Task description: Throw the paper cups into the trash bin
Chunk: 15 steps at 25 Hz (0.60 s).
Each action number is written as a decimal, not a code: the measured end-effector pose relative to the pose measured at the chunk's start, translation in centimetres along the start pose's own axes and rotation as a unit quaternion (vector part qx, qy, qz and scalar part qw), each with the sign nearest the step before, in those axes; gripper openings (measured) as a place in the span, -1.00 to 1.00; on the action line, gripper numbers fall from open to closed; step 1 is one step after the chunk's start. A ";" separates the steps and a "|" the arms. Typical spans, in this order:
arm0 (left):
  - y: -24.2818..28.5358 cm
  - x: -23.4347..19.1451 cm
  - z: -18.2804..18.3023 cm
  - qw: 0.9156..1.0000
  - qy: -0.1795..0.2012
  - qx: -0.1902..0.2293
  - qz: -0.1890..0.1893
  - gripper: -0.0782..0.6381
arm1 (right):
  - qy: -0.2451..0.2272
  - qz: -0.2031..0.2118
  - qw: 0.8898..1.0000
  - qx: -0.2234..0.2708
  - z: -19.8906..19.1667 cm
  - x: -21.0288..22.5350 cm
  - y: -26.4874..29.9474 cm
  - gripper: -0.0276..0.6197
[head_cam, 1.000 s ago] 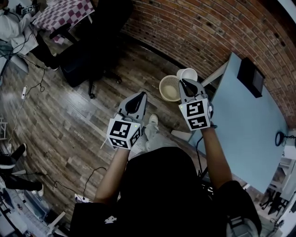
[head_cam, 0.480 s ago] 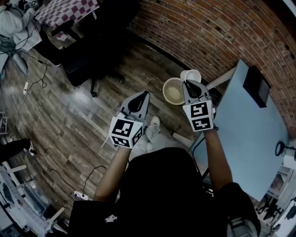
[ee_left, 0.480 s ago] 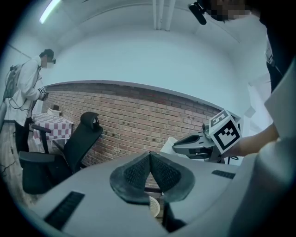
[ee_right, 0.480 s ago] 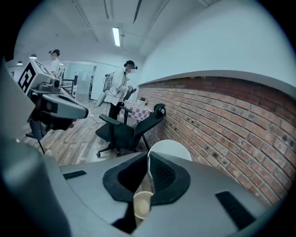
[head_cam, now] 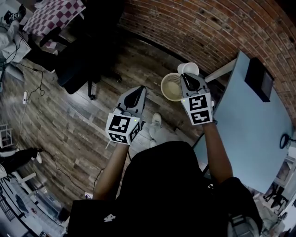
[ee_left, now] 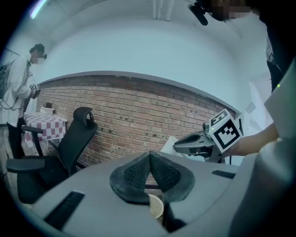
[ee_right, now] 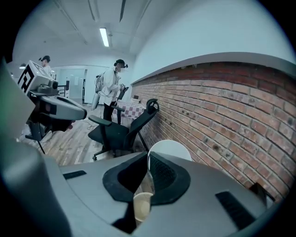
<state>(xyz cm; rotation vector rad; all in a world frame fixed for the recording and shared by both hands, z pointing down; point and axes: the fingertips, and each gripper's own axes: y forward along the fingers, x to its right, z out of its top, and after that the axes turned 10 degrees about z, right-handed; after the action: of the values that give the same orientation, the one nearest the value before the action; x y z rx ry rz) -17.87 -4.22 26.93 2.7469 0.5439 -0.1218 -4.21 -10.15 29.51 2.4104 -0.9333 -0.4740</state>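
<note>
Paper cup (head_cam: 190,69): rim clamped in right gripper (head_cam: 185,76), carried slightly nearer trash bin (head_cam: 171,87); release pending. Left gripper (head_cam: 141,89) closed, empty.

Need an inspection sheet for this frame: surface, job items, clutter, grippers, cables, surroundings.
Surface: wood floor; blue table on the person's right, mostly bare.
Job's things: white paper cup held by its wall, next to the mesh trash bin on the floor, not yet in it.
Clutter: black box at the table's far corner.
Grippers: left hand-held gripper jaws together, empty; right hand-held gripper shut on the cup.
Cables: loose cables on the floor at left.
Surroundings: brick wall, black office chair, checkered table, a standing person.
</note>
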 end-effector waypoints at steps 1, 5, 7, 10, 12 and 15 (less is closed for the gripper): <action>0.7 -0.1 0.1 1.000 0.000 -0.002 -0.001 -0.76 | 0.002 -0.001 1.000 0.000 0.0 0.5 0.3 -0.85; 3.5 0.1 0.9 1.000 0.006 -0.011 -0.014 -0.76 | 0.016 -0.007 1.000 -0.003 -0.3 2.5 1.1 -0.85; 4.9 0.3 1.3 1.000 0.011 -0.016 -0.020 -0.76 | 0.024 -0.009 1.000 -0.005 -0.6 3.7 1.5 -0.85; 6.9 0.7 1.6 0.999 0.013 -0.019 -0.025 -0.76 | 0.033 -0.008 0.999 -0.009 -1.5 5.4 2.1 -0.85; 8.2 0.7 1.7 0.999 0.013 -0.019 -0.023 -0.76 | 0.036 -0.009 0.999 -0.010 -2.0 6.6 2.6 -0.85; 8.9 0.7 0.8 0.999 0.014 -0.029 -0.027 -0.76 | 0.046 -0.011 0.999 -0.016 -3.2 7.0 2.8 -0.85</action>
<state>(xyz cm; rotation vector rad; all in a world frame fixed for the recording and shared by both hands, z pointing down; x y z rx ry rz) -13.82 -11.97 28.83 2.6830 0.6201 -0.0793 0.82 -15.72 32.75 2.3944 -0.8543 -0.3782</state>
